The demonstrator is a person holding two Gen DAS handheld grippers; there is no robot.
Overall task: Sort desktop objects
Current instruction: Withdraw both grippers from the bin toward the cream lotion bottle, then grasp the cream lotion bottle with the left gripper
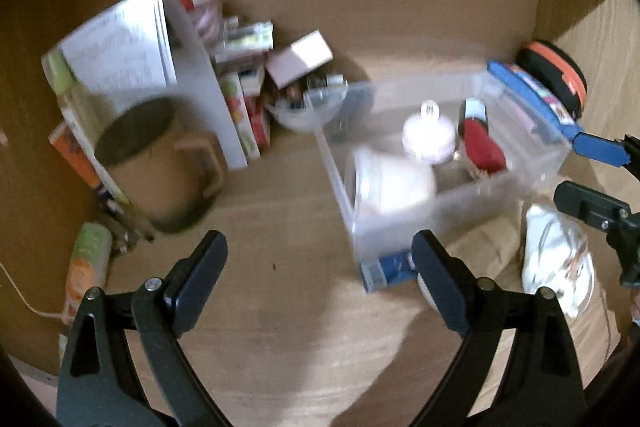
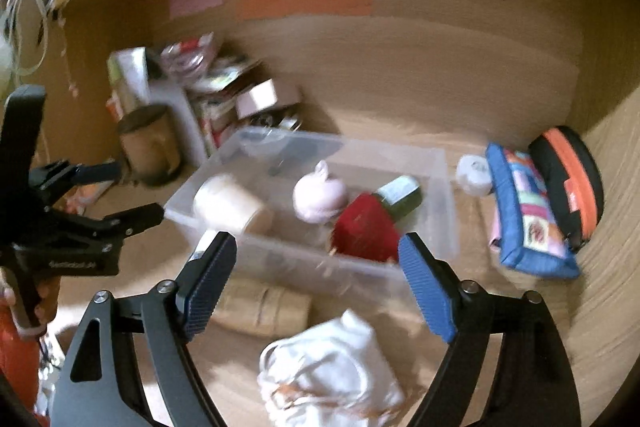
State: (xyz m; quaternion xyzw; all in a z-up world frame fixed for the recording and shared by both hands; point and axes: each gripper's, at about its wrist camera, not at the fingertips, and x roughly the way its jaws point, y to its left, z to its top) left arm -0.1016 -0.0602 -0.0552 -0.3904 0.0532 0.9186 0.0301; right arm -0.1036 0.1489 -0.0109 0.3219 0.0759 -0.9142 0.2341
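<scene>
both claws, left gripper (image 1: 320,263) and right gripper (image 2: 316,267), gape empty; clear bin (image 2: 440,163) ahead holds several items; white bag (image 2: 332,367) under the right claw and pouch (image 2: 524,211) to its right remain unsorted.

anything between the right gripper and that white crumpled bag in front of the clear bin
Nothing visible does. The white crumpled bag lies on the desk just below the open right gripper, in front of the clear bin; no object sits between them.
</scene>
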